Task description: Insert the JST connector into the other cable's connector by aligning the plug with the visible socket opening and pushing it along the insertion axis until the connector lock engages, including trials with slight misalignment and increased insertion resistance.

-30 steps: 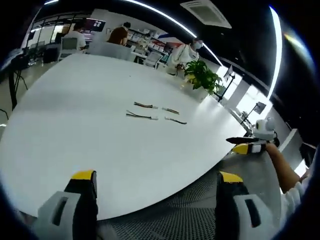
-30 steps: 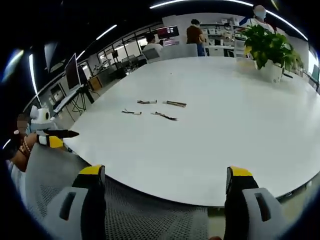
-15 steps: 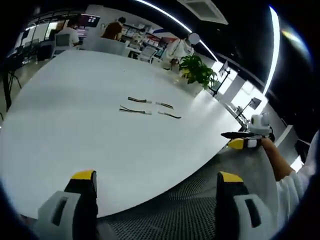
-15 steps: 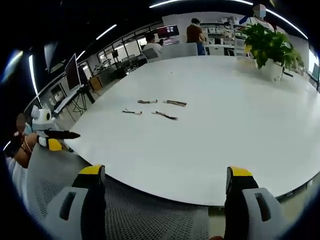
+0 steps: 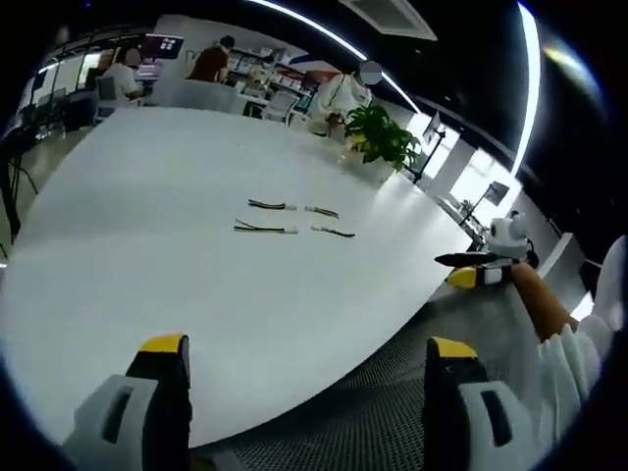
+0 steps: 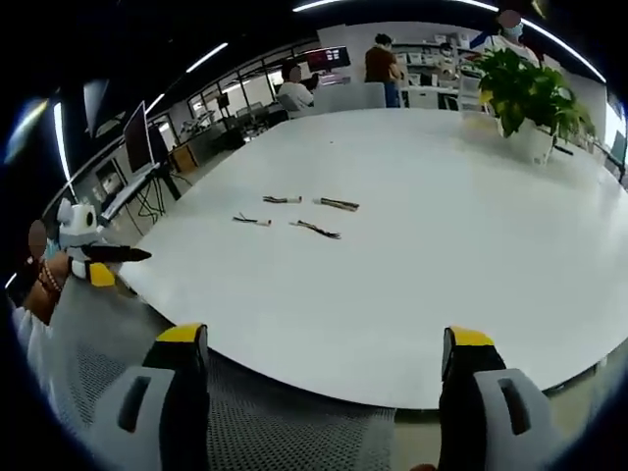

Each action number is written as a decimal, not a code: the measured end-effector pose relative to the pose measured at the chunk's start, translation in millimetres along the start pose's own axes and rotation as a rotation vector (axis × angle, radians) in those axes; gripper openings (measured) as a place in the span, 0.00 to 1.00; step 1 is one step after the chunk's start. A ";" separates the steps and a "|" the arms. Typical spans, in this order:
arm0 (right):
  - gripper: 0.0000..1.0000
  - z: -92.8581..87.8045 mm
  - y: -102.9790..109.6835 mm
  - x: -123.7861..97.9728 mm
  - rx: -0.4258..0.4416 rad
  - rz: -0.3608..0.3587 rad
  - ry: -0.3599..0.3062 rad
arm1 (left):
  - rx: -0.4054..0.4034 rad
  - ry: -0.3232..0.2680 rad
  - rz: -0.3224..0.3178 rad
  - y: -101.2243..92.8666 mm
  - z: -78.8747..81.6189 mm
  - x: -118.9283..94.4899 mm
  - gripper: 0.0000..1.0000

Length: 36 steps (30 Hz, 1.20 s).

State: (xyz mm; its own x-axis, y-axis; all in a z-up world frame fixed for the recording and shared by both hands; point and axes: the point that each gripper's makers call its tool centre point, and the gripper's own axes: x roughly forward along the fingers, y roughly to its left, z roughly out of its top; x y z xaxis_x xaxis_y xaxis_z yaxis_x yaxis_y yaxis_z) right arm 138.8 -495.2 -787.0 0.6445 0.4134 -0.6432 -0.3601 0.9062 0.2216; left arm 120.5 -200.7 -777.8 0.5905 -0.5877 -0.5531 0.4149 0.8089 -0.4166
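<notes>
Left gripper view: four short cables on the white counter, both tongs spread wide

Left gripper view looks over a broad white counter (image 5: 147, 245) with the left tongs (image 5: 309, 392) at the bottom edge, their yellow-tipped jaws far apart and nothing between them. Four short JST cables (image 5: 294, 218) lie in a loose cluster near the middle of the counter, well apart from the tongs: two nearer, two just behind, each a thin wire bundle with a pale connector at one end. A potted plant (image 5: 383, 137) stands at the far side, and several people sit or stand beyond it. At the right, the right tongs (image 5: 471, 267) come into sight off the counter's edge, carried by a hand with a white sleeve (image 5: 569, 363).

Right gripper view has the right tongs (image 6: 324, 392) low in front, jaws likewise released and bare, above a grey mesh surface (image 6: 285, 437). The same cables (image 6: 294, 213) lie on the counter (image 6: 442, 245), well ahead. The left tongs (image 6: 98, 260) show at the far left beside the counter's rim. The plant (image 6: 530, 93) sits at the upper right
</notes>
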 end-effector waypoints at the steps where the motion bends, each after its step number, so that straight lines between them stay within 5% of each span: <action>1: 0.99 2.3 -0.6 0.0 0.001 0.002 -0.003 | -0.001 -0.004 -0.007 0.1 3.6 0.3 0.99; 7: 0.99 12.8 -1.7 3.0 -0.017 0.008 -0.012 | 0.068 -0.027 -0.008 6.7 26.3 7.9 0.99; 10: 0.98 9.4 -8.1 3.7 -0.021 0.001 0.004 | 0.013 0.005 -0.074 2.1 29.6 15.8 0.99; 12: 0.98 11.9 -10.3 4.0 -0.017 0.007 -0.004 | 0.019 -0.055 -0.084 3.2 43.8 22.6 0.99; 15: 0.97 17.7 -13.0 5.6 -0.047 0.032 -0.012 | 0.034 -0.062 -0.072 8.2 51.7 31.8 0.99; 19: 0.96 38.2 -21.2 11.1 -0.100 0.037 -0.054 | 0.112 -0.101 -0.072 11.9 70.9 44.3 0.99; 23: 0.96 49.2 -30.2 21.1 -0.154 0.032 -0.025 | 0.117 -0.159 -0.086 15.1 94.7 52.7 0.99; 36: 0.91 101.9 -36.9 58.2 -0.279 0.071 -0.060 | 0.224 -0.281 -0.016 53.6 167.2 75.4 0.99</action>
State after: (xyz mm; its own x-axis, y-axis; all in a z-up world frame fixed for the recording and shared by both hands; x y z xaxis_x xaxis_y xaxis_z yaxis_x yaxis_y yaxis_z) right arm 258.3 -495.5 -757.9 0.6465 0.4871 -0.5871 -0.5722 0.8186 0.0490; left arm 303.0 -198.9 -721.1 0.7370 -0.5980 -0.3149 0.5486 0.8015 -0.2382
